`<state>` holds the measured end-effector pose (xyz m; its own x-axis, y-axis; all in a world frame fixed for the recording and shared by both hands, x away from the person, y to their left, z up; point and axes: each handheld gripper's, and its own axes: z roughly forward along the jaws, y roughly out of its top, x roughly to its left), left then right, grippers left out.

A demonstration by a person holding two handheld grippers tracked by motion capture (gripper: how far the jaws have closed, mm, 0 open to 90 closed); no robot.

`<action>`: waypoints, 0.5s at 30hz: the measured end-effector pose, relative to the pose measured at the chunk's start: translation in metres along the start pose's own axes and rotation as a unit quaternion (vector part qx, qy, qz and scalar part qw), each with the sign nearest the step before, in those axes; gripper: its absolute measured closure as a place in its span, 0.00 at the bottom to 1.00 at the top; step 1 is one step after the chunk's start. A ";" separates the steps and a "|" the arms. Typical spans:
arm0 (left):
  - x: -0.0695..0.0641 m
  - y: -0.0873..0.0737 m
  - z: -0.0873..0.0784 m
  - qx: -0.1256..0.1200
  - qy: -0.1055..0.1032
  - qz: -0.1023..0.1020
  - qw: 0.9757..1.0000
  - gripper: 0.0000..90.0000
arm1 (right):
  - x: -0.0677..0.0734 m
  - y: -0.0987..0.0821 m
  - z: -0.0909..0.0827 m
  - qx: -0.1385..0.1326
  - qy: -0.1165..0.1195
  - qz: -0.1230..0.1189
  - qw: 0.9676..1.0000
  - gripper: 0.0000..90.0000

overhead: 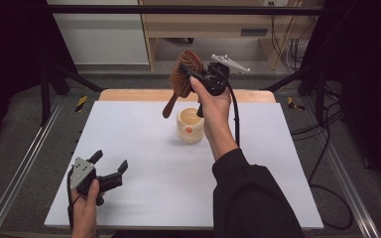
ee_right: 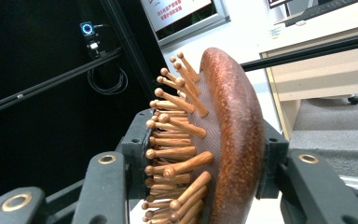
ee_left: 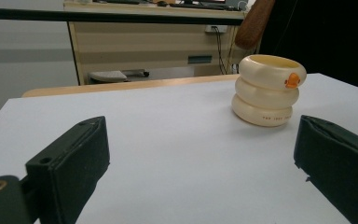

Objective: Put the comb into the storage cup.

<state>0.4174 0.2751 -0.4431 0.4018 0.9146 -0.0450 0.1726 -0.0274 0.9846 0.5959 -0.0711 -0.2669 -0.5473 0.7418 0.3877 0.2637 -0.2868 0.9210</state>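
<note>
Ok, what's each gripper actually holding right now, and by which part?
The right gripper is shut on the wooden hairbrush, clamped across its bristled head; the handle hangs toward the cream cup. The left gripper is open over the table, holding nothing.

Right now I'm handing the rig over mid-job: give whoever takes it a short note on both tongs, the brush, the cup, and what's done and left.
Right tongs: shut on the wooden hairbrush, gripping its head, bristles against one jaw, held in the air above the cream ringed cup, handle pointing down toward it.
Left tongs: open, holding nothing, low over the near left of the white table.
Cup: upright near table centre.
Done: brush picked up.
Left, probably: lower the handle into the cup, then release.
</note>
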 end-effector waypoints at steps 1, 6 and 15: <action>0.000 0.000 0.000 0.000 0.000 0.000 1.000 0.04 | 0.000 0.001 0.000 0.000 0.000 0.000 1.000 0.57; 0.000 0.000 0.000 0.000 -0.001 0.001 1.000 0.04 | -0.002 0.005 -0.003 -0.004 -0.002 -0.002 1.000 0.57; 0.000 0.000 -0.001 -0.002 -0.004 0.000 1.000 0.04 | -0.009 0.010 -0.008 -0.006 -0.015 -0.007 1.000 0.57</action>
<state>0.4167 0.2749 -0.4426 0.4097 0.9110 -0.0461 0.1687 -0.0259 0.9853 0.5973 -0.0858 -0.2608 -0.5273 0.7630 0.3738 0.2459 -0.2840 0.9267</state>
